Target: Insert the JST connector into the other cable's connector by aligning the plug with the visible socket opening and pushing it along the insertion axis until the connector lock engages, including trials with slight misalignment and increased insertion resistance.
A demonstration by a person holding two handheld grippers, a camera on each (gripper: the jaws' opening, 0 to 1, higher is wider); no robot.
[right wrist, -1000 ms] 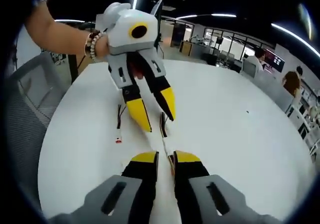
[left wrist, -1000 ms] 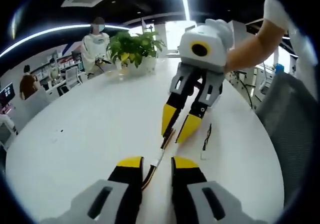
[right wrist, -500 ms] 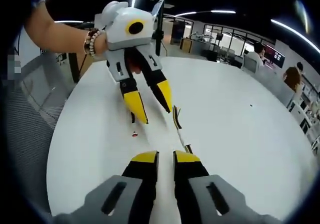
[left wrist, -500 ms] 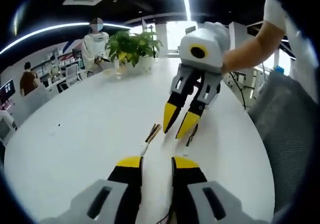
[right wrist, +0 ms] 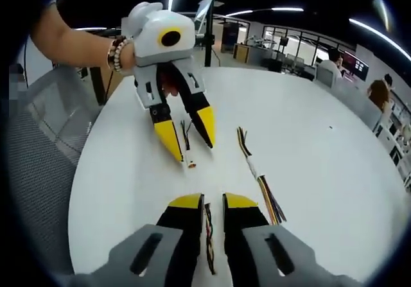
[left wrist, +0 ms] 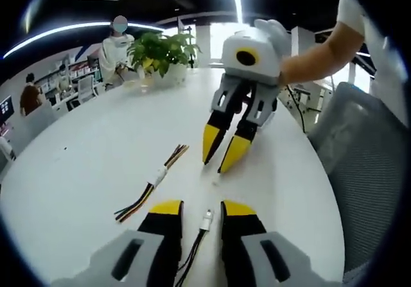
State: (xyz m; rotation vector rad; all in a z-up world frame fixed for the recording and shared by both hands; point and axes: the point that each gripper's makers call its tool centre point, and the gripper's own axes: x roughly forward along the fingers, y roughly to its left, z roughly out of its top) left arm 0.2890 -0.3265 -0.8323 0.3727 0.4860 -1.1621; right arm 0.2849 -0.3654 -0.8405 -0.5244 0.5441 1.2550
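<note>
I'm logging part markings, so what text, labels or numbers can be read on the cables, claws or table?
No readable text.
Mated cable pair on the white table: no print visible.
Loose cable by the left claw: unmarked.
Right claw: no lettering.
Background screens: too small to read.

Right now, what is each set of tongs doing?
Left tongs: open, with the white-plug cable lying loose between them.
Right tongs: nearly together around coloured wires; whether they grip cannot be told.
</note>
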